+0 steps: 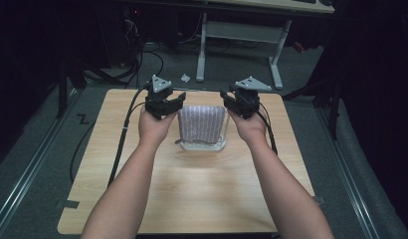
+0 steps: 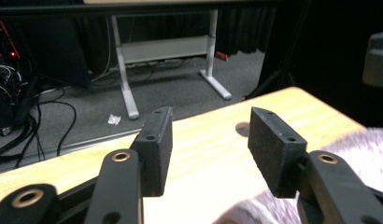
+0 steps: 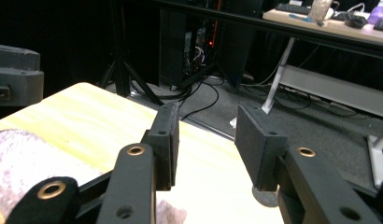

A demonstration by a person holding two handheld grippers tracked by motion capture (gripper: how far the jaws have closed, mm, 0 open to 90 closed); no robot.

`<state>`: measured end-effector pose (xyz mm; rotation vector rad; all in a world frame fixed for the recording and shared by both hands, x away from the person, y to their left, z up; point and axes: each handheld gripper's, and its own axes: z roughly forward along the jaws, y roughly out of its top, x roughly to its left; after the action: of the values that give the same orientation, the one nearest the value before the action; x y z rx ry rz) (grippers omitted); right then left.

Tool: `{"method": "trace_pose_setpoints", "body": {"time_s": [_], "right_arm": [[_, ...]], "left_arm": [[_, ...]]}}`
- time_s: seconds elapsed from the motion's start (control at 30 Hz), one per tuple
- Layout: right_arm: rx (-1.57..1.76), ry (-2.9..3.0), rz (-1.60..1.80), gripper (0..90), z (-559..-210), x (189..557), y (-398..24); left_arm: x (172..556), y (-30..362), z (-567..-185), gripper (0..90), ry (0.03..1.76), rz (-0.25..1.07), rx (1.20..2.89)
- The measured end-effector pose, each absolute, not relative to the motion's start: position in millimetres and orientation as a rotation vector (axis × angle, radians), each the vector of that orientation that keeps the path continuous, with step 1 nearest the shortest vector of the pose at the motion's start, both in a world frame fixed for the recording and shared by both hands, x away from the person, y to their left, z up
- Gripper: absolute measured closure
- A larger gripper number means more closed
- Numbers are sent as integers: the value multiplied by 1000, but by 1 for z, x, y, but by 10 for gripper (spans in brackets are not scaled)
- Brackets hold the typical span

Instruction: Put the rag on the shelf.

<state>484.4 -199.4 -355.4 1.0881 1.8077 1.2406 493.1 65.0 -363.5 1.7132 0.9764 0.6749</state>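
left gripper (image 1: 173,101): jaws apart, nothing between | right gripper (image 1: 231,100): jaws apart, nothing between | forearms extended forward

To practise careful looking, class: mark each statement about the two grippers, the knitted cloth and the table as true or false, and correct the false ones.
1. The knitted cloth hangs over a clear container. True.
2. The left gripper has the cloth clamped between its jaws. False: in the left gripper view the jaws stand apart with bare table between them, and the cloth lies off to one side.
3. The right gripper is beside the cloth with open jaws. True.
4. The table has a dark metal top. False: it is light wood.
5. Both grippers sit at the near edge of the table. False: they are at the far half, either side of the cloth.
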Motion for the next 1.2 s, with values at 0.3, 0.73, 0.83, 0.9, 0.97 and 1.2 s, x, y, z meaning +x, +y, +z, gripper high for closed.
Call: {"method": "trace_pose_setpoints", "body": {"time_s": [0.3, 0.73, 0.83, 0.9, 0.97, 1.2], "right_arm": [[1054, 1813, 1233, 587, -355, 461, -205], [1014, 1816, 1245, 532, -367, 409, -226], [1023, 1833, 1244, 515, -374, 400, -233], [1029, 1855, 1231, 504, -380, 395, -236], [1029, 1872, 1220, 495, -389, 391, -239], [1063, 1922, 1185, 506, -422, 387, -245]], "left_arm": [[471, 69, -350, 470, 936, 673, 1723], [422, 105, -369, 431, 971, 599, 1742], [412, 114, -382, 420, 966, 584, 1754], [410, 119, -389, 411, 976, 558, 1758], [407, 123, -399, 396, 986, 533, 1766], [407, 125, -436, 346, 1015, 459, 1830]]}}
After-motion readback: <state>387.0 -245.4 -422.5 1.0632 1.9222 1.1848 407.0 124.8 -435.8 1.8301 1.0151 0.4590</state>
